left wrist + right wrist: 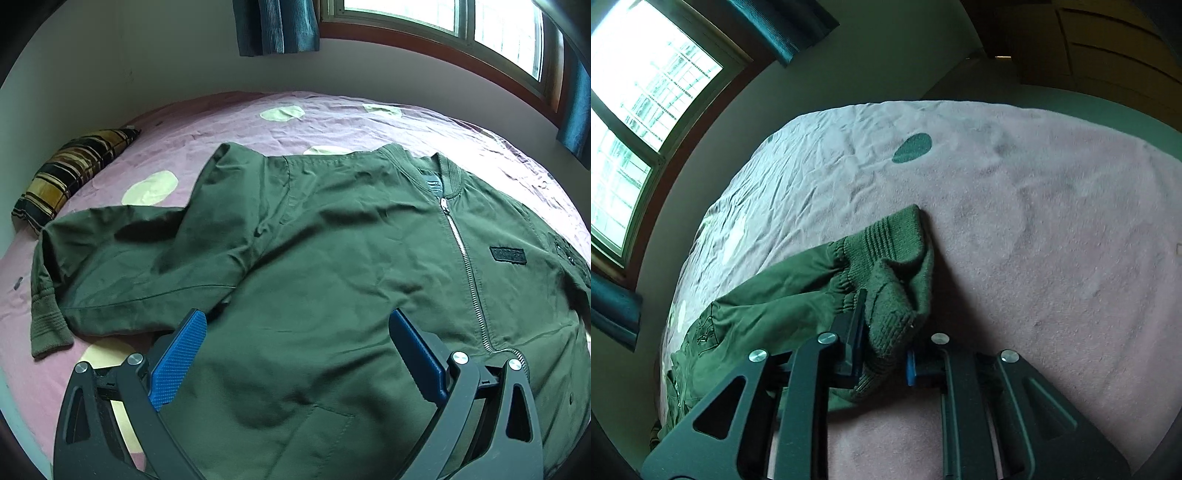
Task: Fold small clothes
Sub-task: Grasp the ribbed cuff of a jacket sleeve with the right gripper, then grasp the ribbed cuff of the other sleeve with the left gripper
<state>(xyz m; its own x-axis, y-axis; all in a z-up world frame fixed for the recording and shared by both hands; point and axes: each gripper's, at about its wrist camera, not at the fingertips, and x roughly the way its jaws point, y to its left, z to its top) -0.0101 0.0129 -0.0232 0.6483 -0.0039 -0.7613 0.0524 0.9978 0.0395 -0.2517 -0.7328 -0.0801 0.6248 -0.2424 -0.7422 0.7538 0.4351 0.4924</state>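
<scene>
A dark green zip-up jacket lies front side up on the pink bed sheet, zipper closed. One sleeve is spread out to the left and ends in a ribbed cuff. My left gripper hovers open over the jacket's lower body, its blue pads wide apart and holding nothing. In the right wrist view my right gripper is shut on the other sleeve's ribbed cuff, which bunches up between the fingers and hides the right fingertip. That sleeve trails away to the left.
A plaid pillow lies at the bed's far left by the wall. A window with dark teal curtains runs behind the bed. Open sheet stretches to the right of the held cuff.
</scene>
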